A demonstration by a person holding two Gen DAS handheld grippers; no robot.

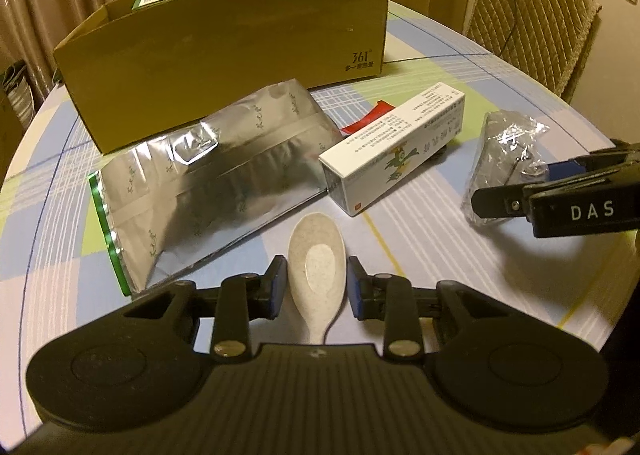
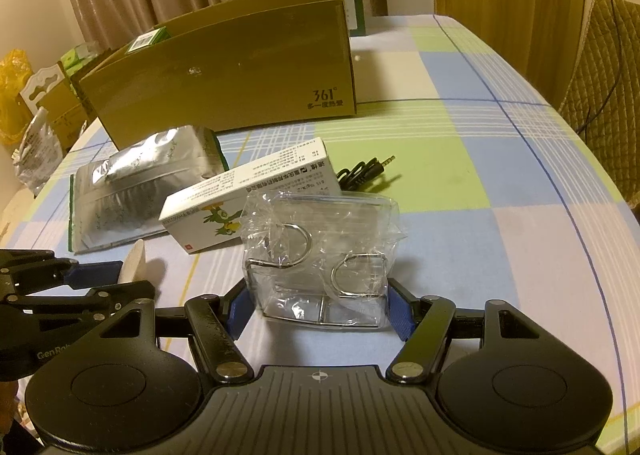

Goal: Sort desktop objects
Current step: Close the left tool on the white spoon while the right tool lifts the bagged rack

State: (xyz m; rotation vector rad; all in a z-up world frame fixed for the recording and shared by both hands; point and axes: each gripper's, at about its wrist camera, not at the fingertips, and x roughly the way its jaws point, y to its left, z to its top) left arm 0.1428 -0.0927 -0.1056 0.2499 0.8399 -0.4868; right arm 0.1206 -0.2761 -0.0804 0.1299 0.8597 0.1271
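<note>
A speckled cream spoon (image 1: pixel 316 267) lies bowl-forward between my left gripper's (image 1: pixel 316 287) blue pads, which press on both sides of its bowl. In the right wrist view, my right gripper (image 2: pixel 320 311) is shut on a clear plastic packet of metal hooks (image 2: pixel 320 247), which stands upright just above the checked tablecloth (image 2: pixel 480 159). The same packet (image 1: pixel 504 143) shows at the right of the left wrist view. Behind these lie a white medicine box (image 1: pixel 396 143) and a silver foil bag (image 1: pixel 208 183). An open brown cardboard box (image 1: pixel 224 67) stands further back.
A black audio cable (image 2: pixel 360 175) lies behind the medicine box, and a red scrap (image 1: pixel 372 115) sits near the cardboard box. A quilted chair (image 1: pixel 532 23) stands past the table's right edge. Cartons and bags crowd the floor at the left.
</note>
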